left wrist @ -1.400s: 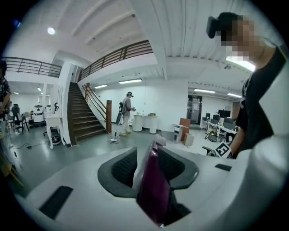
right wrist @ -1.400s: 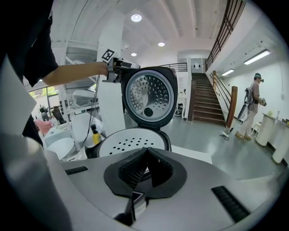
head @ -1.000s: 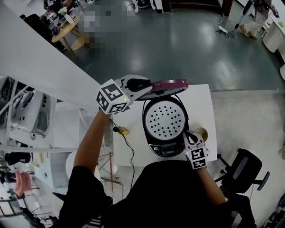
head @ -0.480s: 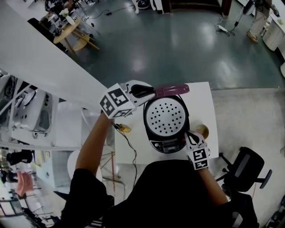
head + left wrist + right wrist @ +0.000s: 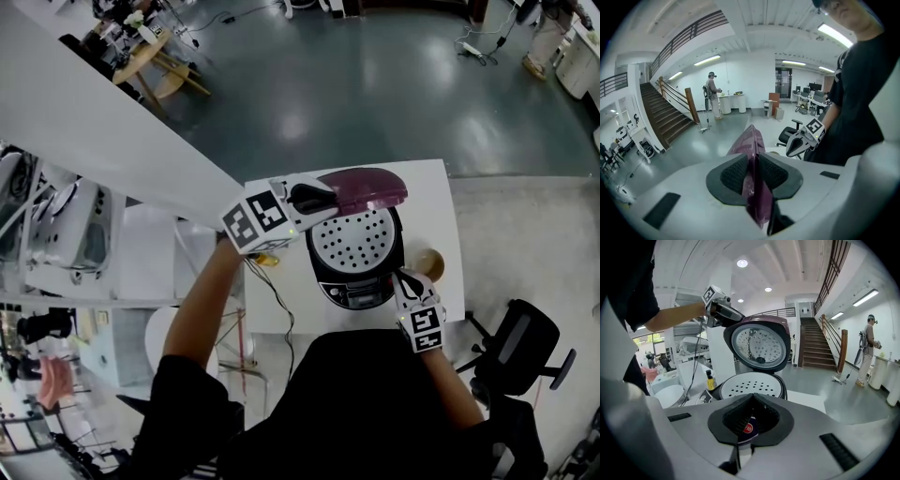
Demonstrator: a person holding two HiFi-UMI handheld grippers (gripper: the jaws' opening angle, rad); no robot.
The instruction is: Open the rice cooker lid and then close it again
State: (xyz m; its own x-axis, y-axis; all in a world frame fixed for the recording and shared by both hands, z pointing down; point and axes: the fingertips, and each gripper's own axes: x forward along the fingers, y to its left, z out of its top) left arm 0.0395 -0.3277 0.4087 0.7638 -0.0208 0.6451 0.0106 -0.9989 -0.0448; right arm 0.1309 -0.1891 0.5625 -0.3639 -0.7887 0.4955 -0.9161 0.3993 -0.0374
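Glossy teal floor [image 5: 375, 84], brown staircase [image 5: 813, 350] (dark railing [image 5: 833, 261]), black office chair [image 5: 520, 352]

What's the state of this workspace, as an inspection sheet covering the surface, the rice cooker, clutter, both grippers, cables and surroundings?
Surface: white table, small, largely taken up by the cooker.
Job's things: rice cooker open; purple lid raised and tilted over the perforated inner tray.
Clutter: round tan object right of the cooker; small yellow bottle on its left.
Grippers: left gripper clamped on the lid's edge; right gripper shut, empty, at the cooker's front.
Cables: black cable trails across the table's left side and off its near edge.
Surroundings: office chair at the right; staircase; person standing far off.
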